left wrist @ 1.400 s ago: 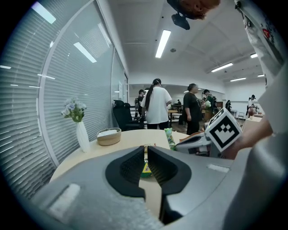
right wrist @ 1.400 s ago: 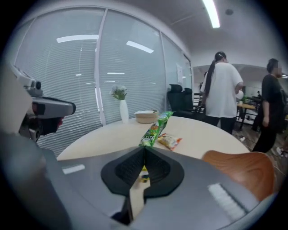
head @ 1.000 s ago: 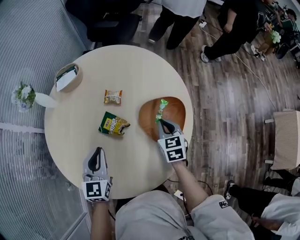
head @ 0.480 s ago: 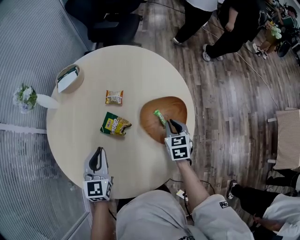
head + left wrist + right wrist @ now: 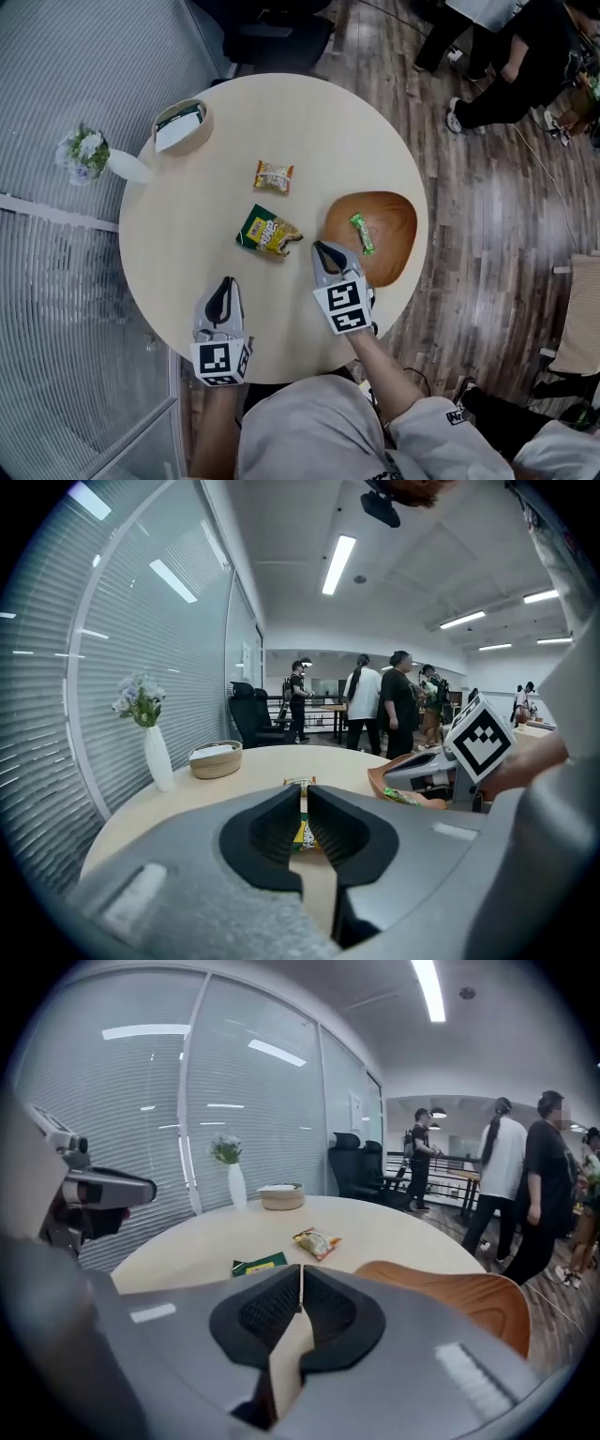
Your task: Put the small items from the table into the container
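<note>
A green candy (image 5: 362, 233) lies inside the brown wooden bowl (image 5: 398, 220) at the table's right. A green snack packet (image 5: 268, 231) and a small orange packet (image 5: 274, 176) lie on the tabletop left of the bowl. My right gripper (image 5: 325, 250) hovers at the bowl's near-left rim, between bowl and green packet; its jaws are closing to shut with nothing between them (image 5: 301, 1274). The right gripper view shows the green packet (image 5: 260, 1265) and the orange packet (image 5: 317, 1242) ahead. My left gripper (image 5: 225, 284) stays low near the front edge, shut and empty (image 5: 305, 799).
A round basket (image 5: 182, 127) with a white item stands at the table's far left. A white vase (image 5: 127, 167) with flowers stands at the left edge. People walk on the wooden floor (image 5: 487, 187) beyond the table. Slatted blinds (image 5: 66, 281) run along the left.
The right gripper let the green candy go into the bowl, drew back over the rim, shifted left toward the green packet and shut. The left gripper barely moved.
</note>
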Tool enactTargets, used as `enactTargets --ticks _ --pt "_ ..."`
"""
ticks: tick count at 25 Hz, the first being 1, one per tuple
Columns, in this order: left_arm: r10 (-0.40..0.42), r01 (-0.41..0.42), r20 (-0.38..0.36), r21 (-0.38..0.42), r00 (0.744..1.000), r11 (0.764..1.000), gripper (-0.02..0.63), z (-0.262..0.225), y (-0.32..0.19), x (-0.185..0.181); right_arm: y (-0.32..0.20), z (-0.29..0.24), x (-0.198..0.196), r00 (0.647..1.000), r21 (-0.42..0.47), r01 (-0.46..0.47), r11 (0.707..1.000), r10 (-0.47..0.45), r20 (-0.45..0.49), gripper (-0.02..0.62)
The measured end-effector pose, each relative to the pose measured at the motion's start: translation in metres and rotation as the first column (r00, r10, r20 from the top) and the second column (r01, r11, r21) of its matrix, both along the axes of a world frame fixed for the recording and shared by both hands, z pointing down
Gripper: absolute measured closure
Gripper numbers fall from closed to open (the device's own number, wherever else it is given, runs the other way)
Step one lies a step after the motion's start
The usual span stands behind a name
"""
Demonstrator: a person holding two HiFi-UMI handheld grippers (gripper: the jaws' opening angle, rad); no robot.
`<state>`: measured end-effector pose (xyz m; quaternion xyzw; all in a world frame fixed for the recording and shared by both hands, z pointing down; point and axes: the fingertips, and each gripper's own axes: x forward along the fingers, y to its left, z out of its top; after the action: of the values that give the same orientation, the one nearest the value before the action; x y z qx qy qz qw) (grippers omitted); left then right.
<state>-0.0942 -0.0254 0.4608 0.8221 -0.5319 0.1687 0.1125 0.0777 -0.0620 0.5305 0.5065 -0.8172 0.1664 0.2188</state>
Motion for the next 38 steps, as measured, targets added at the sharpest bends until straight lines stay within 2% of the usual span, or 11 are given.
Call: enactTargets --ticks 5,9,18,24,29,31,35,38 --pt "-0.039 0.039 -0.004 -0.011 0.999 0.999 0.595 0.005 0.004 -0.019 0.006 0.025 -0.057 0.993 -0.053 0.113 0.992 -0.114 -0.013 0.550" --pt "-0.066 0.066 -0.001 -0.033 0.998 0.997 0.620 0.011 0.010 -0.034 0.013 0.043 -0.084 0.979 -0.094 0.194 0.977 -0.198 -0.041 0.517" --pt "-0.096 0.096 -0.017 -0.018 0.995 0.995 0.617 0.008 0.017 -0.056 0.015 0.060 -0.104 0.961 -0.124 0.256 0.959 -0.266 -0.076 0.488" --pt "-0.111 0.111 -0.006 -0.032 0.994 0.993 0.617 0.011 0.024 -0.067 0.005 0.088 -0.102 0.944 -0.142 0.265 0.954 -0.287 -0.162 0.377" --pt "-0.126 0.125 -0.003 -0.048 0.992 0.991 0.617 0.014 0.033 -0.076 0.006 0.116 -0.097 0.934 -0.220 0.257 0.941 -0.300 -0.193 0.395" --pt "-0.134 0.134 0.001 -0.051 0.991 0.990 0.617 0.015 0.035 -0.079 0.007 0.122 -0.095 0.934 -0.242 0.249 0.938 -0.299 -0.196 0.421" --pt "-0.143 0.143 0.004 -0.055 0.990 0.988 0.617 0.014 0.037 -0.082 0.009 0.121 -0.096 0.938 -0.247 0.243 0.938 -0.292 -0.186 0.534" --pt "-0.137 0.137 0.004 -0.058 0.991 0.989 0.617 0.015 0.039 -0.080 0.011 0.112 -0.097 0.942 -0.227 0.245 0.943 -0.287 -0.174 0.557"
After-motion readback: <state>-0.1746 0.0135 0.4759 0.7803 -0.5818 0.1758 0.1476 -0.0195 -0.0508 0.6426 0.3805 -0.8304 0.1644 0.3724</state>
